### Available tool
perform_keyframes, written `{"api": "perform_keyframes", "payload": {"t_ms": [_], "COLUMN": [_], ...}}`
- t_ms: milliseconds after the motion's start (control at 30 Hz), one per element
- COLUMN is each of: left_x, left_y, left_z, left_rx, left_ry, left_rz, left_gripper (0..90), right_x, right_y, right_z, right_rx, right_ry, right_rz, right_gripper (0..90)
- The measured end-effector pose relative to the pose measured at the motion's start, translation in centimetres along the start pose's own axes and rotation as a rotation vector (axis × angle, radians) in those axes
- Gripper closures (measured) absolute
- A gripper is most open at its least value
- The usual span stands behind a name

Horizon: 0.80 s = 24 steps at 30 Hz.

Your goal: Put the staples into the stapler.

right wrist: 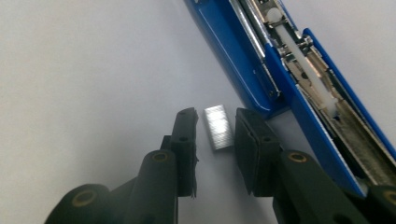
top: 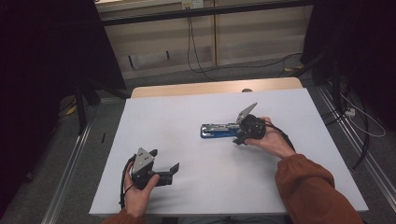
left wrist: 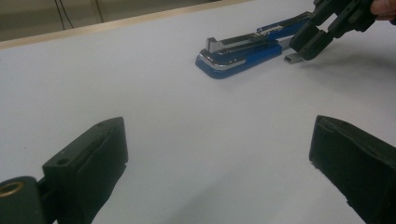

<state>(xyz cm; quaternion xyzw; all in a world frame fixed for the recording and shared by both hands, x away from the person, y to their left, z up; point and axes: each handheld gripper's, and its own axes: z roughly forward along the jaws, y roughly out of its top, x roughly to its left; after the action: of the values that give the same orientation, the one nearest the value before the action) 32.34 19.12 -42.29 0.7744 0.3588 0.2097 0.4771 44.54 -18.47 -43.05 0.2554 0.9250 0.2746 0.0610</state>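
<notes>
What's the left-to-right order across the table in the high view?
Left gripper, jaws open on bare table → blue stapler, opened flat → right gripper at the stapler's right end, jaws either side of a staple strip → the person's orange sleeve.

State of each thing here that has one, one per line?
Stapler: opened out flat on the table, staple channel exposed.
Staple strip: lying on the table beside the stapler, between the right jaws, a gap showing on each side.
Right gripper: jaws narrowed around the strip, not yet pressing it.
Left gripper: jaws wide open, nothing between them.
</notes>
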Motion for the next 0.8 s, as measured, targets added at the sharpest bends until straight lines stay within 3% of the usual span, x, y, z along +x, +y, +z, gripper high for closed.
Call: {"api": "perform_keyframes", "payload": {"t_ms": [533,800], "left_x": [0.12,0.08], "left_y": [-0.07,-0.07], "left_z": [0.22,0.24], "left_rx": [0.007,0.014], "left_ry": [-0.013,-0.016], "left_rz": [0.0,0.004], "left_gripper": [4.6,4.6], "right_x": [-0.04,-0.38], "right_y": [0.49,0.24], "right_z": [0.84,0.86], "right_rx": [0.047,0.035], "right_ry": [-0.008,0.02], "right_rz": [-0.063,-0.03], "right_gripper": [77.7,78.7]}}
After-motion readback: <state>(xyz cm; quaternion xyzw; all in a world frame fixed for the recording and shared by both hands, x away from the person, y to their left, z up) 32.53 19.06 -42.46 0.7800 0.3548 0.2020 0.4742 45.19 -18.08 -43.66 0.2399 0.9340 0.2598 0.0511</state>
